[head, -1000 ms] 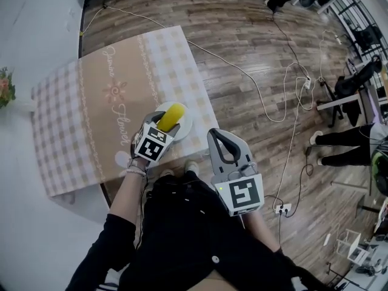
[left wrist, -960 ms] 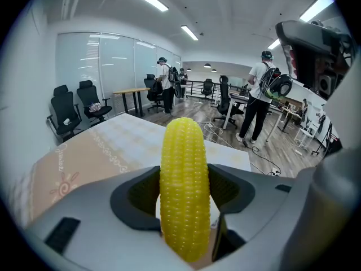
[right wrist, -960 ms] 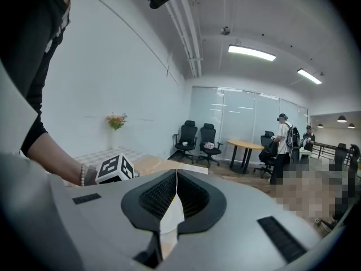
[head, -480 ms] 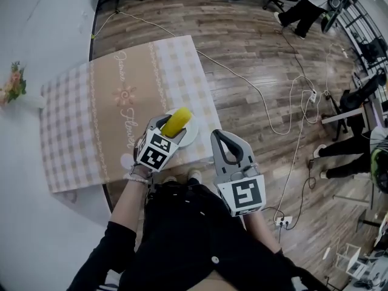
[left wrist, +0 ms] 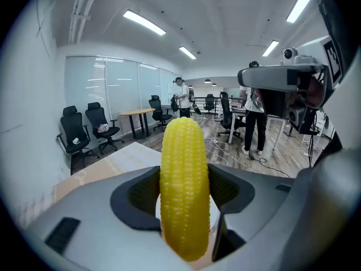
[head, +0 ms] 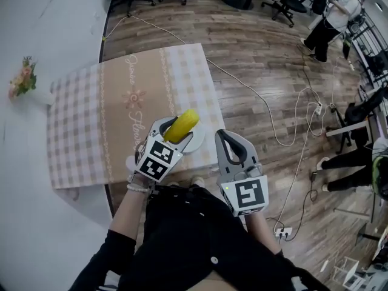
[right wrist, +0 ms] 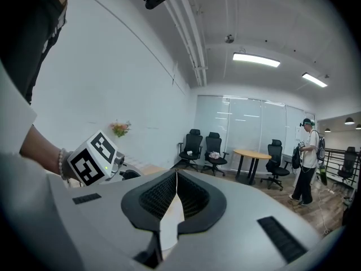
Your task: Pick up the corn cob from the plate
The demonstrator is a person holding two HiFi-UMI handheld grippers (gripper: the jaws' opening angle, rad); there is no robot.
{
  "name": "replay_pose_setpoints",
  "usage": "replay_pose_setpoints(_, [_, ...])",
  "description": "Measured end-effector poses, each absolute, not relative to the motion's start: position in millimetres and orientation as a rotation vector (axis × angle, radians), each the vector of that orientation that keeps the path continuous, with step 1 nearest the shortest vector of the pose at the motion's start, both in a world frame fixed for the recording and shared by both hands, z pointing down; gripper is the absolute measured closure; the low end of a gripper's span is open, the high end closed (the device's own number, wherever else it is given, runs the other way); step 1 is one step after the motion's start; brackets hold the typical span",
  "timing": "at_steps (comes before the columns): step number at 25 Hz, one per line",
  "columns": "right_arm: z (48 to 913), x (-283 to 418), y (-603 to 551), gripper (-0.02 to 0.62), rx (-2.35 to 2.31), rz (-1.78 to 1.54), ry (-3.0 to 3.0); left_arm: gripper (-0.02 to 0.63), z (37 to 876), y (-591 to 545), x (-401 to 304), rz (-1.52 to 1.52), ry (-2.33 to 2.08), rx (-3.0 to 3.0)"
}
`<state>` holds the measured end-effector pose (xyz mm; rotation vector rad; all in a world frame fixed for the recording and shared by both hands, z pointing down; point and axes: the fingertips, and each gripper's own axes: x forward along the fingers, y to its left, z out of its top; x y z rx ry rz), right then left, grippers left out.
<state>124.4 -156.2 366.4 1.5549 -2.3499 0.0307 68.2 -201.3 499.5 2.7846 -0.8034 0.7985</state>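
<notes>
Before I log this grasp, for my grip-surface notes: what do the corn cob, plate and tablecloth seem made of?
The corn cob looks like moulded plastic: uniform yellow, very regular kernels, slight sheen. The plate is white and smooth, ceramic or plastic, I cannot tell. The tablecloth is a thin matte sheet printed in beige check, fabric or vinyl.

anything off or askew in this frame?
Nothing spilled or damaged. The corn cob is clamped between the left gripper's fingers, over the plate. One small oddity: the plate sits close to the table's near corner. The right gripper is shut and empty.
</notes>
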Motion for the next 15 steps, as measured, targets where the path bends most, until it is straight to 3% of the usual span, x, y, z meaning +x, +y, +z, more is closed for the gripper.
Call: replay_pose_setpoints(15, [347.5,112.1,-177.1,0.554,1.517,-0.035,-2.435,0.347,439.5,-191.7,43.6,0.737,-0.957,2.861])
